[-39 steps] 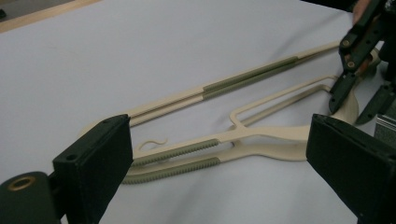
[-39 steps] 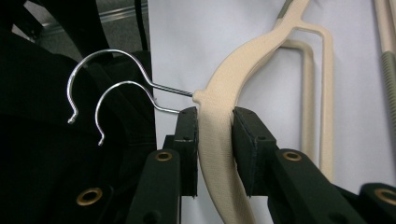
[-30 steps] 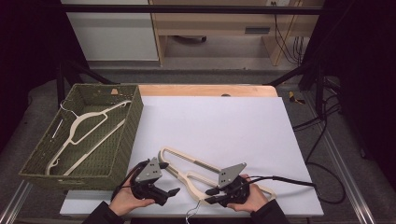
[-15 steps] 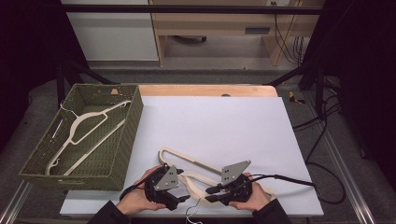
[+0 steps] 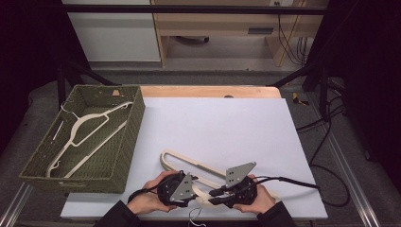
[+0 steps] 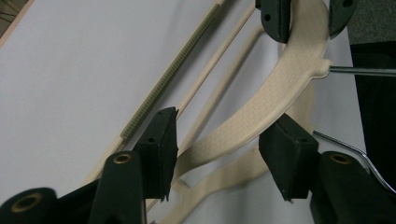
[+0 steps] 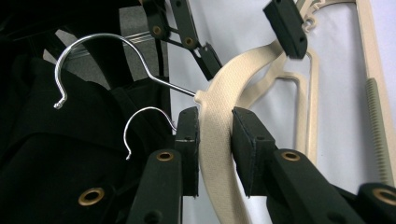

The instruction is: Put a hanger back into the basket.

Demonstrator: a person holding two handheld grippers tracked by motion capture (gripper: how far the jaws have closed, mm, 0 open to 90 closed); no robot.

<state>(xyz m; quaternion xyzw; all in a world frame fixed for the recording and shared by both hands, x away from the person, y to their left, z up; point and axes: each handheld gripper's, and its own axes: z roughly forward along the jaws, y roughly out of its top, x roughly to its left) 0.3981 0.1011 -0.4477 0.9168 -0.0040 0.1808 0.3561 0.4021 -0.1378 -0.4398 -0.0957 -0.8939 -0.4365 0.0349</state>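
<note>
Left gripper (image 5: 182,189) moved in from the left, now just beside the right gripper (image 5: 222,191) at the near table edge. Right jaws clamped on the neck of the upper cream hanger (image 7: 219,116), next to its metal hook (image 7: 88,56). Left jaws open around the same hanger's arm (image 6: 243,121), not yet touching. Probably a second hold before lifting. Underneath, a second hanger (image 6: 219,172) with its own hook (image 7: 144,121), perhaps tangled with the first, hard to tell. Further left, a green basket (image 5: 125,156) with another hanger (image 5: 85,125) inside.
</note>
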